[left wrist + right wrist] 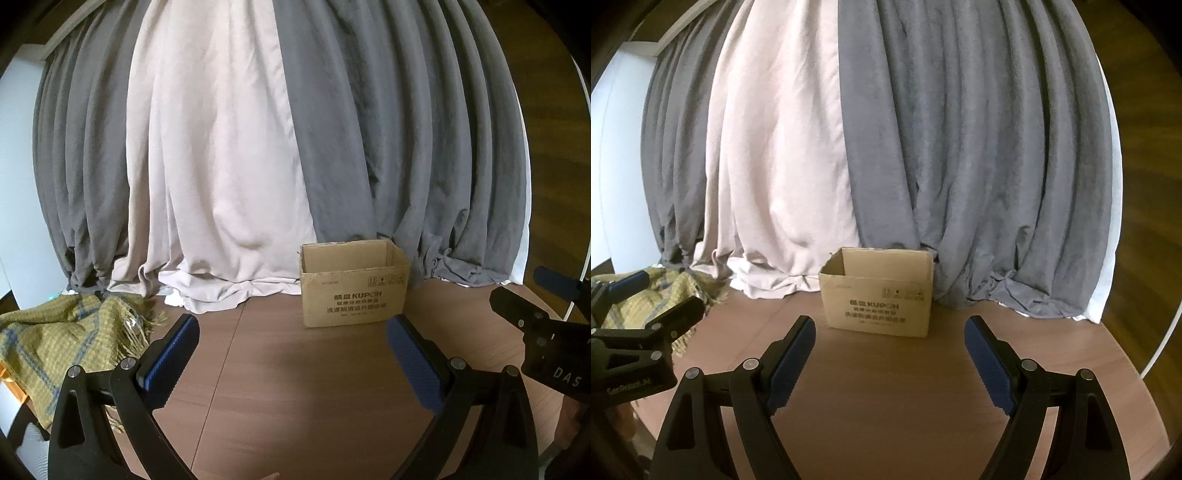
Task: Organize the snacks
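Note:
An open cardboard box (352,293) with dark print stands upright at the back of the brown round table (288,387), against the curtains. It also shows in the right wrist view (879,304). My left gripper (291,325) is open and empty, held above the table in front of the box. My right gripper (890,328) is open and empty, also in front of the box. Each gripper shows at the edge of the other's view. No snacks are in view. The inside of the box is mostly hidden.
Grey and pale pink curtains (229,147) hang behind the table and bunch on its back edge. A yellow checked fringed blanket (62,339) lies at the table's left side. The table's curved right edge (1137,373) is close to the right gripper.

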`<state>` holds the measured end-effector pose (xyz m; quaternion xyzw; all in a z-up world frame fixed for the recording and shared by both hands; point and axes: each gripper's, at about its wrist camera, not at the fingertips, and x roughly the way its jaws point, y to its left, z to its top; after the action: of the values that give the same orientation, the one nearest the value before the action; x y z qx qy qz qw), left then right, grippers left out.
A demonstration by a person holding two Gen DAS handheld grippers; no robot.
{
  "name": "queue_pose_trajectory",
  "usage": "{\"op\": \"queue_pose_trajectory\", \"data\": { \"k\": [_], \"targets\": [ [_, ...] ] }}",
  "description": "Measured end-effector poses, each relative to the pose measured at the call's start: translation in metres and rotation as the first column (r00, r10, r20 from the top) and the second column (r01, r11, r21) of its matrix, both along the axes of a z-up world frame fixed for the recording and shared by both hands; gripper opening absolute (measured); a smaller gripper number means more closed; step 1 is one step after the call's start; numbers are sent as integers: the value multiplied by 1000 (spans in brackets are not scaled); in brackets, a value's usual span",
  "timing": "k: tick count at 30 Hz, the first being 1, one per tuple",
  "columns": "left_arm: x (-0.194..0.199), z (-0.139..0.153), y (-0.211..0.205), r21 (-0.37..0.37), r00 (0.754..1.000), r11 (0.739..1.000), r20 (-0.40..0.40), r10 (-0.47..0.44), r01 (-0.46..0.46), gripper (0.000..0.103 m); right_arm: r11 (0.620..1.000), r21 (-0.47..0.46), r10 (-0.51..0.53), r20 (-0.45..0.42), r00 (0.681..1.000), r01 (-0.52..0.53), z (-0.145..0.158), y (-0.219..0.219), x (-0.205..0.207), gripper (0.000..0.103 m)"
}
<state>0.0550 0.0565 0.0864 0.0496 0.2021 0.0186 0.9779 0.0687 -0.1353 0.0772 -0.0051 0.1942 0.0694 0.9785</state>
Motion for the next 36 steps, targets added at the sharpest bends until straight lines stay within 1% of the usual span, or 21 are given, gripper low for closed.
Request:
{"op": "queue_pose_trajectory", "data": {
  "k": [10,20,36],
  "targets": [
    [-7,2,-10,18,1000,1000,29,0,-1,103,1000,-4,-6,6,1000,6,1,-4,-7,83],
    [-7,5,-22,21,999,999,34,-34,33,103,999,6,-37,4,999,37,3,-18,-13,83],
    [-6,4,-25,21,999,999,23,-43,42,103,999,9,-47,4,999,47,1,-21,-13,83]
  ]
}}
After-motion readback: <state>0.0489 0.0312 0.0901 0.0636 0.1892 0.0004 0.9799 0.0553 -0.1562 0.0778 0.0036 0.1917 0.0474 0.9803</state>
